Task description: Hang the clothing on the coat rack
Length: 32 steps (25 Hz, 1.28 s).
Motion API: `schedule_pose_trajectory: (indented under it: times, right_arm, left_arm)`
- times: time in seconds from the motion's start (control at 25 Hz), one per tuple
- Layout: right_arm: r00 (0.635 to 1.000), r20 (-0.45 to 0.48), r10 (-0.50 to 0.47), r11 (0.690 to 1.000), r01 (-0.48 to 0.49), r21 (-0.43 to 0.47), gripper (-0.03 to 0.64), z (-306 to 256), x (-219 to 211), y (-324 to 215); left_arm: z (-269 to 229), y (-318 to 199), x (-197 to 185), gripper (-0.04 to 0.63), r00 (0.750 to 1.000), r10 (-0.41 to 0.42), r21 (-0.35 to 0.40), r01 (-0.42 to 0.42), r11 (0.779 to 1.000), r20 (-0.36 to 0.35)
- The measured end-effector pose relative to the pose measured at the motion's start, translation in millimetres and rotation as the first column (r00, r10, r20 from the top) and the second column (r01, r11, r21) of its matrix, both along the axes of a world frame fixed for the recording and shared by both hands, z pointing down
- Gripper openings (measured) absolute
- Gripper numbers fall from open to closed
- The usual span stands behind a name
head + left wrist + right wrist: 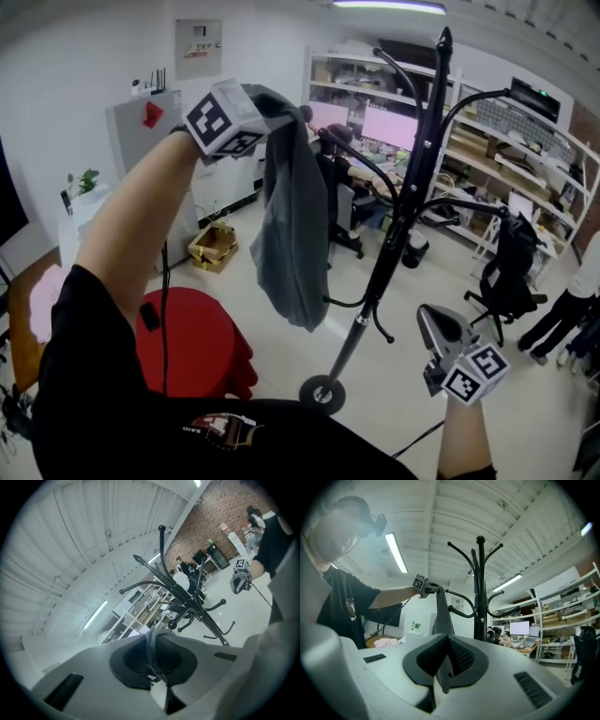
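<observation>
- The clothing (286, 234), a grey garment, hangs in the air at upper centre. It droops in a long fold from its pinched top edge, well clear of the floor.
- In the right gripper view the clothing (442, 616) hangs just left of the coat rack's pole, with its top beside the ball end of a left-hand hook arm. Whether it touches that hook cannot be told.
- The left gripper (267, 103) is raised high on an outstretched arm. Its jaws are clamped on a bunched strip of the clothing (152, 651), which runs between the pads in the left gripper view.
- The coat rack (412, 187) is black, with curved hook arms, and its pole runs from the round base on the near floor up toward the far right.
- The right gripper (439, 330) is held low at the near right, apart from the rack. Its jaws are pressed together with nothing between them.
- A red stool (192, 342) stands at the near left, and a cardboard box (214, 246) lies on the floor farther back.
- Shelves (506, 141), lit monitors (389, 127) and a black office chair (511, 258) fill the far right.
</observation>
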State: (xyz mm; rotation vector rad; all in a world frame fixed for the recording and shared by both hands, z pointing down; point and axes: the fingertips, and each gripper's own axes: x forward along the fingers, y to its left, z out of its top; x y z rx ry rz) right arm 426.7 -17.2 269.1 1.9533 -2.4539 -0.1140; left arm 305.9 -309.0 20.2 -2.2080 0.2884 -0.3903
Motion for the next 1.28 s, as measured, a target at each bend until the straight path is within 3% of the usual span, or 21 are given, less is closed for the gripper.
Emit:
schedule_pose_trajectory:
  times: [0.4, 0.72, 1.04, 1.28]
  right_arm:
    - [1.0, 0.023, 0.003, 1.0, -0.003, -0.01, 0.005, 7.3, -1.7, 4.0]
    - [0.999, 0.042, 0.026, 1.0, -0.026, -0.006, 0.005, 11.2, 5.4, 10.4]
    - [0.997, 0.063, 0.044, 0.999, -0.044, 0.002, 0.005, 13.6, 14.7, 14.6]
    - [0.996, 0.072, 0.046, 0.999, -0.046, 0.004, 0.005, 18.1, 16.8, 17.3]
  left_arm:
    - [-10.3, 26.0, 34.0, 0.005, 0.993, 0.098, -0.054, -0.102, 0.993, -0.067]
    - [-34.4, 16.3, 53.9, 0.005, 0.995, 0.04, -0.032, -0.043, 0.999, -0.092]
    - [-23.5, 16.1, 77.2, 0.005, 0.999, 0.018, 0.043, -0.019, 0.999, 0.035]
    - [-9.4, 4.9, 92.4, 0.005, 0.996, -0.033, 0.066, 0.028, 0.997, 0.082]
